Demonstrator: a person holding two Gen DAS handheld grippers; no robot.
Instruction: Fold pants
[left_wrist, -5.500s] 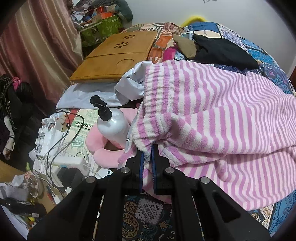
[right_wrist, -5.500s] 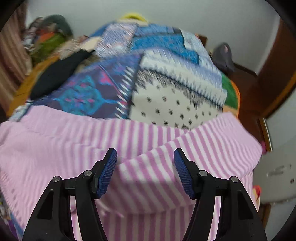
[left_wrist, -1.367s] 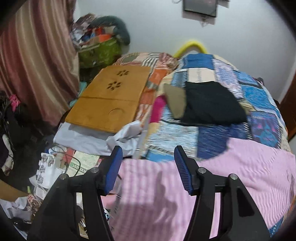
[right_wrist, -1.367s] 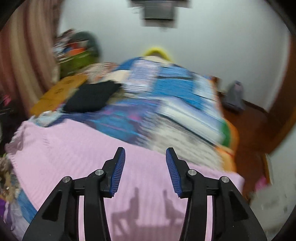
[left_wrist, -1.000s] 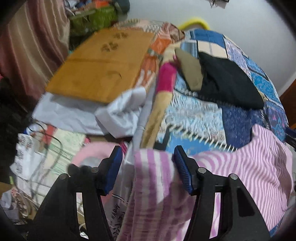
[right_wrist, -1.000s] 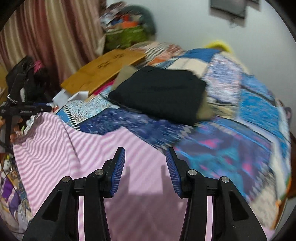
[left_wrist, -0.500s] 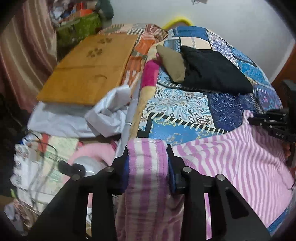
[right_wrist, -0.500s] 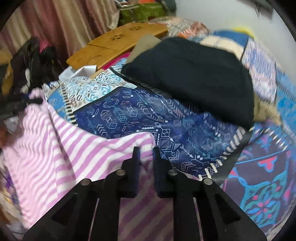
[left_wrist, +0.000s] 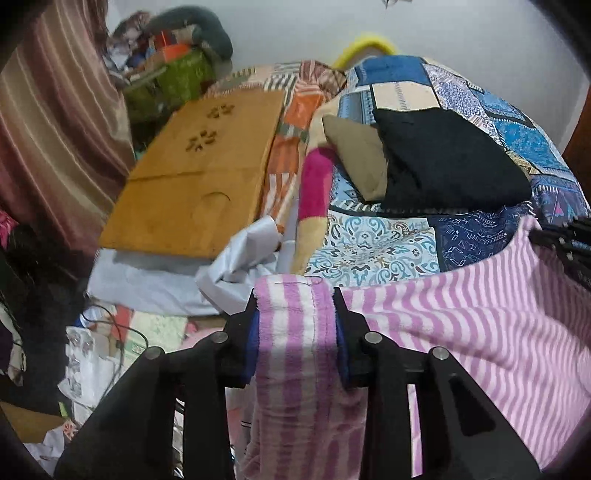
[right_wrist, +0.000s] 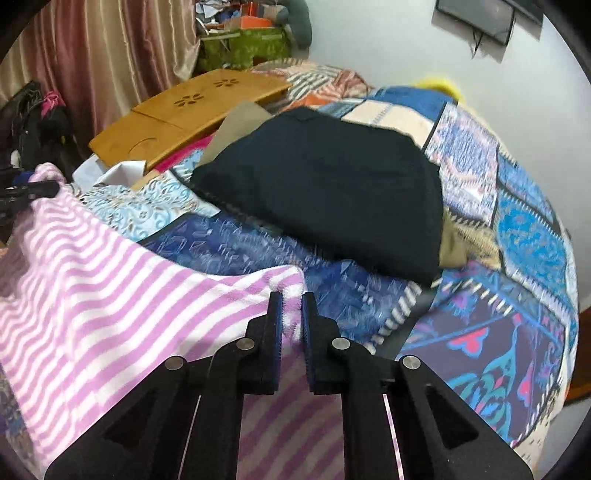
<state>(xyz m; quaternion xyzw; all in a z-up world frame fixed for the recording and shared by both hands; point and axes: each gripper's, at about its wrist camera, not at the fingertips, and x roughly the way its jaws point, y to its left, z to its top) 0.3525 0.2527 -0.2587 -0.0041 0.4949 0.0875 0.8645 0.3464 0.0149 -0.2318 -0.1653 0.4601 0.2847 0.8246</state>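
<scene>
We hold the pink-and-white striped pants (left_wrist: 461, 332) at two points along their upper edge, over the near part of the patchwork bedspread (left_wrist: 373, 247); the cloth runs between our two tools and sags over the near side of the bed. Our left gripper (left_wrist: 295, 328) pinches a bunched, thick fold at the left corner of the pants; its jaws have just been closing and now press the fleece from both sides, a strip of it hanging down between the arms. Our right gripper (right_wrist: 291, 325) pinches the other corner; its jaws have also just been closing and stand almost together, with only a thin edge of striped cloth caught between the blue pads (right_wrist: 276, 332). In the right wrist view the left tool shows small at the far left edge, at the raised corner. Beyond the pants lies a folded black garment (right_wrist: 332, 192) on the bedspread, with a tan one (left_wrist: 354, 155) just beside it; a wooden lap tray (left_wrist: 199, 177) rests further left.
</scene>
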